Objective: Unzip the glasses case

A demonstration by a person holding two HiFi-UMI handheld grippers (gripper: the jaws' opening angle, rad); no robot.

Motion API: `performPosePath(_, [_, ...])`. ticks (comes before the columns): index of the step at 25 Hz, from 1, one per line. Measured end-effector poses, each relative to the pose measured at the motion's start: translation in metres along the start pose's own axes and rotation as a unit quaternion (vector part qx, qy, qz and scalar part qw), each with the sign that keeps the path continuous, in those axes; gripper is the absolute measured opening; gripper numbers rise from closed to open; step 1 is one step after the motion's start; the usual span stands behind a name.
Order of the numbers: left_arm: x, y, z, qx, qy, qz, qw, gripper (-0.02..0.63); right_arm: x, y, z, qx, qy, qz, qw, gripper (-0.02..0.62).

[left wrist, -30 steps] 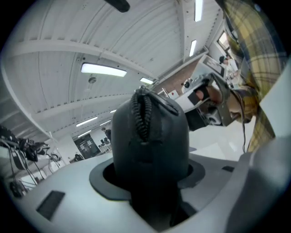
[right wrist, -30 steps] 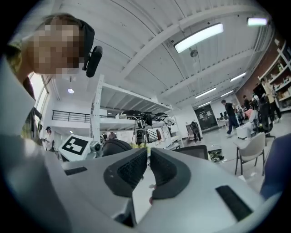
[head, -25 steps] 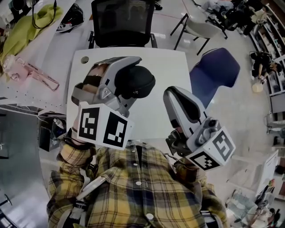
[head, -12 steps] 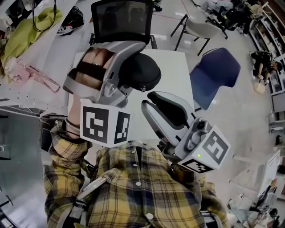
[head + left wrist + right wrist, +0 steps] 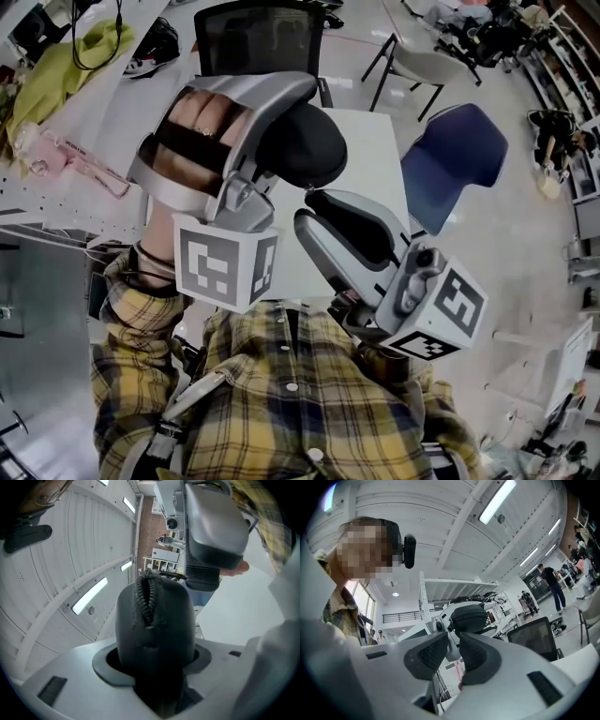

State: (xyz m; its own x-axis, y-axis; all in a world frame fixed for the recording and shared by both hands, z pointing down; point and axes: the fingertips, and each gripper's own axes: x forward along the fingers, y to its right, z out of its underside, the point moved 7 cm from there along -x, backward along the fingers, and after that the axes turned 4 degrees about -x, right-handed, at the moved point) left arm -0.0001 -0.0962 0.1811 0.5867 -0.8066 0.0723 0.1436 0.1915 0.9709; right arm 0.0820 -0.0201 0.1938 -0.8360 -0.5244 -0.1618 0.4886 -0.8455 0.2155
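Note:
The black glasses case [image 5: 302, 145] is oval, and my left gripper [image 5: 281, 141] is shut on it, holding it up above the white table [image 5: 370, 141]. In the left gripper view the case [image 5: 154, 620] stands on end between the jaws, with its zipper [image 5: 146, 599] facing the camera and looking parted at the top. My right gripper [image 5: 319, 211] sits just right of and below the case, its tip close to it. In the right gripper view its jaws [image 5: 451, 651] stand a little apart with nothing between them, and the case [image 5: 468, 617] shows beyond.
A black office chair [image 5: 258, 37] stands at the table's far side and a blue chair [image 5: 455, 150] to the right. On the left bench lie a green cloth [image 5: 66, 66] and a pink object [image 5: 80, 164]. The person's plaid shirt [image 5: 281, 394] fills the foreground.
My left gripper has lifted the case higher and nearer the head camera. My right gripper has swung left and up toward the case.

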Motion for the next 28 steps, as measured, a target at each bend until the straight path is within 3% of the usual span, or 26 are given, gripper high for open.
performPosePath(16, [0.011,0.0,-0.001,0.058,-0.014,-0.024,0.9979,0.242,0.006,0.008,-0.005,0.052,0.026,-0.037,0.998,0.055])
performPosePath(24, [0.015,0.01,0.007,0.088,-0.028,-0.042,0.9948,0.242,0.01,0.017,-0.001,0.102,0.022,-0.022,0.994,0.016])
performPosePath(28, [0.017,0.006,0.006,0.081,-0.032,-0.032,0.9956,0.242,0.01,0.02,-0.001,0.107,0.02,-0.015,0.994,0.002])
